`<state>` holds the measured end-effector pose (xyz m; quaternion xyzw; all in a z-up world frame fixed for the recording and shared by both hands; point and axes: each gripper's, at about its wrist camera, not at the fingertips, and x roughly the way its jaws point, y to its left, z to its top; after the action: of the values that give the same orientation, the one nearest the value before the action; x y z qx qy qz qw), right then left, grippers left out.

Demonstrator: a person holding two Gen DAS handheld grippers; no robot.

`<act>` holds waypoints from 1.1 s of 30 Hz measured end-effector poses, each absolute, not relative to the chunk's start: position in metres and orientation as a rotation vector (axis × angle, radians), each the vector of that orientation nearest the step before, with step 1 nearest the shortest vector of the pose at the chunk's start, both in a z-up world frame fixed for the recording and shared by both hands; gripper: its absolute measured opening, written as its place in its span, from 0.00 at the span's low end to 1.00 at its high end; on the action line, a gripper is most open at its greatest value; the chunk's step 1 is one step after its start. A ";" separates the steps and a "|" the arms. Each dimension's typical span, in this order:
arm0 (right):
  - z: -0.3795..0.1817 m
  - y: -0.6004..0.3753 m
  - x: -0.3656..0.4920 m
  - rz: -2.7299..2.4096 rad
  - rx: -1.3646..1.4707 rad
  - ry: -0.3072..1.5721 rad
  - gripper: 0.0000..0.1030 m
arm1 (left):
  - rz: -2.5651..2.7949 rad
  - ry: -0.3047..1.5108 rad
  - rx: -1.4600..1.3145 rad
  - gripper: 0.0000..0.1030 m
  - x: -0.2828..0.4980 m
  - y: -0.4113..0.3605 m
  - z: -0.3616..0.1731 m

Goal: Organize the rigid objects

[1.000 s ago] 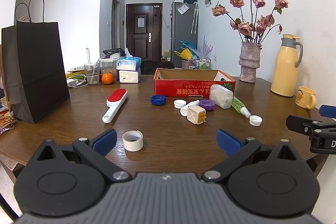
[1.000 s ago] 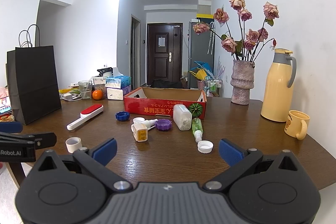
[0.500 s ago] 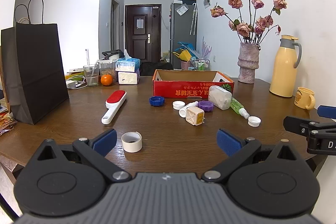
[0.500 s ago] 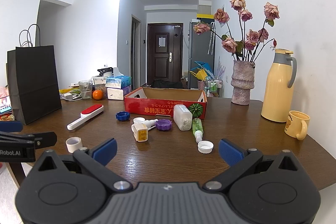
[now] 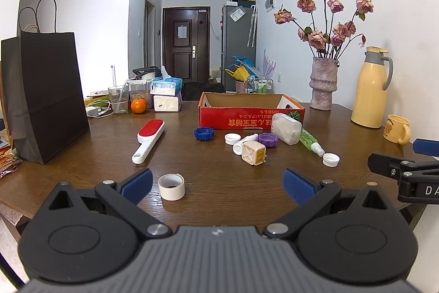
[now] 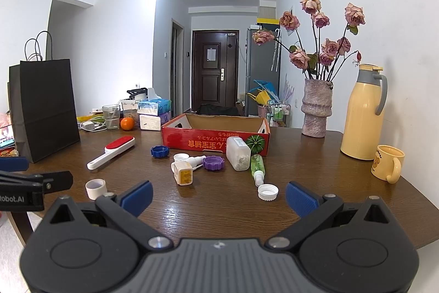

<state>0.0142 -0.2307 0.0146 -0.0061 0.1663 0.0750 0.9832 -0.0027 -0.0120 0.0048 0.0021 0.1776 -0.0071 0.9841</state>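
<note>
Little had moved since the earlier frames: both cameras had only drifted slightly, and every item lay where it had been. Scattered on the wooden surface (image 5: 219, 183) were a roll of tape (image 5: 171, 186) nearest the left tongs (image 5: 218, 184), a red-and-white lint brush (image 5: 148, 140), a blue cap (image 5: 203, 133), a purple cap (image 5: 268, 139), two white caps (image 5: 232, 138) (image 5: 331, 159), a small white bottle (image 5: 244, 144), a beige cube-shaped plug (image 5: 254, 153), a clear container (image 5: 286, 124) lying on its side and a green spray bottle (image 5: 310, 142). Behind them stood the open red cardboard box (image 5: 251, 111), with the clear container just in front of its right end. The left tongs hung spread wide with nothing between the blue pads, low over the near edge. The right tongs (image 6: 218, 195) were likewise spread and empty, with one white cap just ahead. Farther out stood a black paper bag (image 5: 45, 98), an orange (image 5: 138, 105), a vase of dried roses (image 5: 323, 84), a yellow thermos (image 5: 370, 89) and a yellow mug (image 5: 396, 128).
</note>
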 end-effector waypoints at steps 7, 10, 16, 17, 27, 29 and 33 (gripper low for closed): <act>0.014 -0.231 0.014 0.151 -0.012 0.335 1.00 | -0.014 0.357 0.005 1.00 -0.003 -0.013 0.005; 0.014 -0.231 0.014 0.151 -0.012 0.334 1.00 | -0.014 0.356 0.004 1.00 -0.003 -0.011 0.004; 0.014 -0.230 0.015 0.150 -0.013 0.336 1.00 | -0.018 0.359 0.000 1.00 -0.003 -0.014 0.006; 0.014 -0.230 0.015 0.150 -0.013 0.336 1.00 | -0.016 0.359 0.001 1.00 -0.003 -0.015 0.007; 0.008 -0.229 0.017 0.148 -0.014 0.345 1.00 | -0.019 0.367 -0.006 1.00 0.001 -0.012 0.002; 0.006 -0.229 0.018 0.148 -0.015 0.349 1.00 | -0.022 0.367 -0.012 1.00 0.002 -0.012 0.000; 0.004 -0.230 0.026 0.146 -0.020 0.370 1.00 | -0.016 0.386 -0.028 1.00 0.009 -0.010 -0.005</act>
<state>0.0259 -0.2298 0.0036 -0.0101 0.1839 0.0724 0.9802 0.0094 -0.0096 -0.0046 -0.0137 0.1919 -0.0080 0.9813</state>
